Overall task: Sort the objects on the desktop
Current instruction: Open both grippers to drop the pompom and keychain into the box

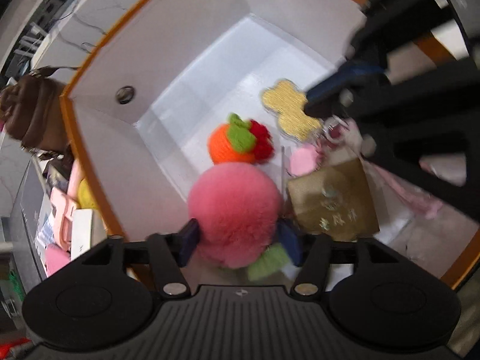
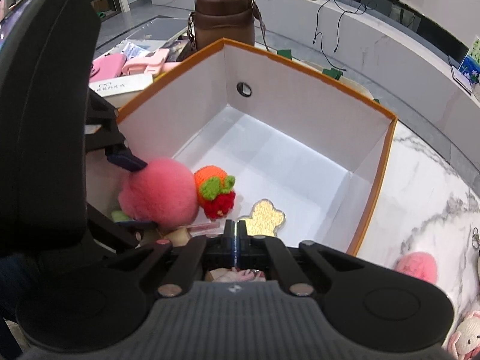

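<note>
- We see the white cardboard box with orange rim [image 2: 303, 69] on the marble tabletop [image 2: 426, 198]; everything else is placed relative to it.
- Our left tool [image 1: 237, 237] reaches inside the box, its jaws spread around the fluffy pink pompom [image 1: 234, 210]; we cannot tell if the pads touch it.
- Our right tool [image 2: 237, 234] is clenched over the box's near wall.
- On the box floor lie an orange-and-red knitted fruit [image 2: 214, 190] and a gold glittery flower-shaped patch [image 2: 265, 217].
</note>
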A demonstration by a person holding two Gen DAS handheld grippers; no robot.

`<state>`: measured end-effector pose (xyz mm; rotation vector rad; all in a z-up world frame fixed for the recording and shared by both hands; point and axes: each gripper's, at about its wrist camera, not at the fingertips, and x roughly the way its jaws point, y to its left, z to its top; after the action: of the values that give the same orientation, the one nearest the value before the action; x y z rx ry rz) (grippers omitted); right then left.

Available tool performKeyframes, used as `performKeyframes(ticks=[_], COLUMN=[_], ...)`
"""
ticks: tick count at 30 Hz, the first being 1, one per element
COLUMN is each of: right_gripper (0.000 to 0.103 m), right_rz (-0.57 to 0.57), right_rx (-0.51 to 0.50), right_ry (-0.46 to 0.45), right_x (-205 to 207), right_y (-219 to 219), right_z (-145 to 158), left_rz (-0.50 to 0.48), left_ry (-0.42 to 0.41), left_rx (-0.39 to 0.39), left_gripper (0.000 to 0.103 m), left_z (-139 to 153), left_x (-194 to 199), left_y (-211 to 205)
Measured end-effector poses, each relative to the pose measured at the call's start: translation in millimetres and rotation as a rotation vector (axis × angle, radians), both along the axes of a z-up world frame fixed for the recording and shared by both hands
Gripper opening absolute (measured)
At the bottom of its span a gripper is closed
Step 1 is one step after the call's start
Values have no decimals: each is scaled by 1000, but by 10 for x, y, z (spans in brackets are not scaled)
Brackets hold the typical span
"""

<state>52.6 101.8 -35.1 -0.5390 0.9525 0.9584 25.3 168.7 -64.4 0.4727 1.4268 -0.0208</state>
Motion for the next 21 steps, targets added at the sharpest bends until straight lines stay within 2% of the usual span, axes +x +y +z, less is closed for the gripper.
performKeyframes(ticks=[4, 11, 16, 18, 21], right_gripper=[2, 6, 8, 21, 26], right_rz=[-8, -22, -36, -39, -50], right_rx=[15, 44, 68, 89, 124], right_ry=[1, 2, -2, -9, -15], right_x=[10, 40, 70, 76, 93], right_y=[-57, -156, -229, -261, -300], right_z=[39, 143, 218, 267, 329], left_rz=[-23, 25, 55, 66, 71], left_ry=[-6, -61, -136, -182, -257], left_rx=[37, 0, -29, -28, -12], left_gripper=[77, 80, 80, 81, 81], left_z=[-24, 207, 433, 515, 580], left_x=[-35, -21, 49, 76, 164], left_y=[-31, 52, 137, 141, 102])
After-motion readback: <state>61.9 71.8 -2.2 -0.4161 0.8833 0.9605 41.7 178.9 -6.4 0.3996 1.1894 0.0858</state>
